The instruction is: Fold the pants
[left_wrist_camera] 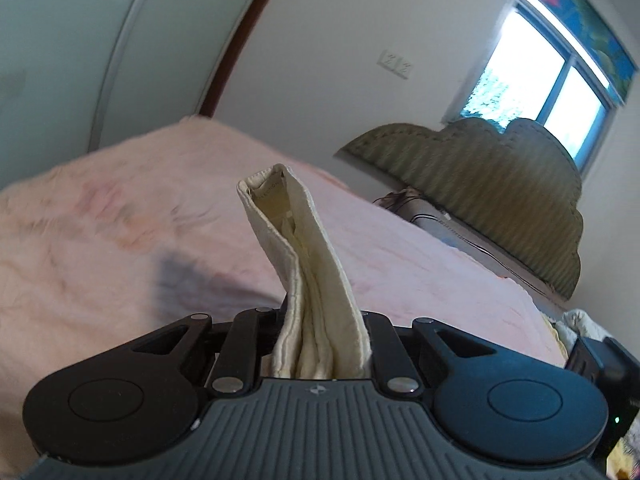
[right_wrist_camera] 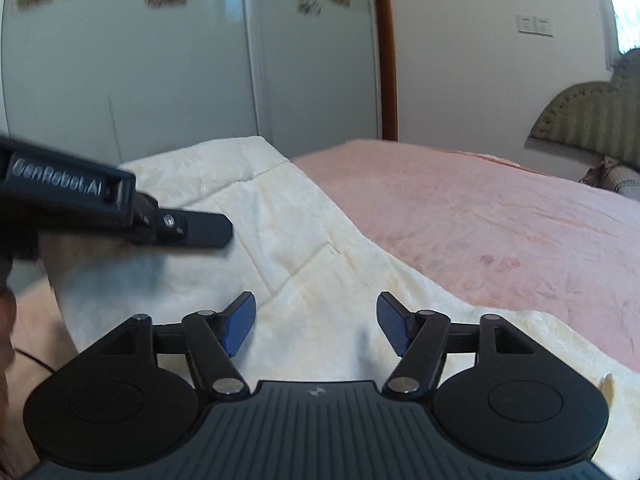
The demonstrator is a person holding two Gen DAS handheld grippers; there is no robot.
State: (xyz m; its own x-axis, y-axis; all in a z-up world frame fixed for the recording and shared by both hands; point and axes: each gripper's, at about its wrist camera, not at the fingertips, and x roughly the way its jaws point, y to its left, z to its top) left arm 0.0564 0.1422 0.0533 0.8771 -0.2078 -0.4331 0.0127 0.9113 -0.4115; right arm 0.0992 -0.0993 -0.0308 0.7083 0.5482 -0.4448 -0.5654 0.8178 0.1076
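Left gripper (left_wrist_camera: 326,344), frame bottom: jaws clamped on cream quilted cotton pants (left_wrist_camera: 308,280). Right gripper (right_wrist_camera: 316,326): jaws apart above the pants, centre, on pink bed (right_wrist_camera: 500,216). Advice: carry fold evenly, edges aligned.

Home bedroom: a bed (right_wrist_camera: 500,216) w/ pink cover is filling the middle, padded headboard (left_wrist_camera: 480,184) is leaning by a window (left_wrist_camera: 560,88), wardrobe sliding doors (right_wrist_camera: 160,72) & wall sockets (right_wrist_camera: 534,25) are showing behind.
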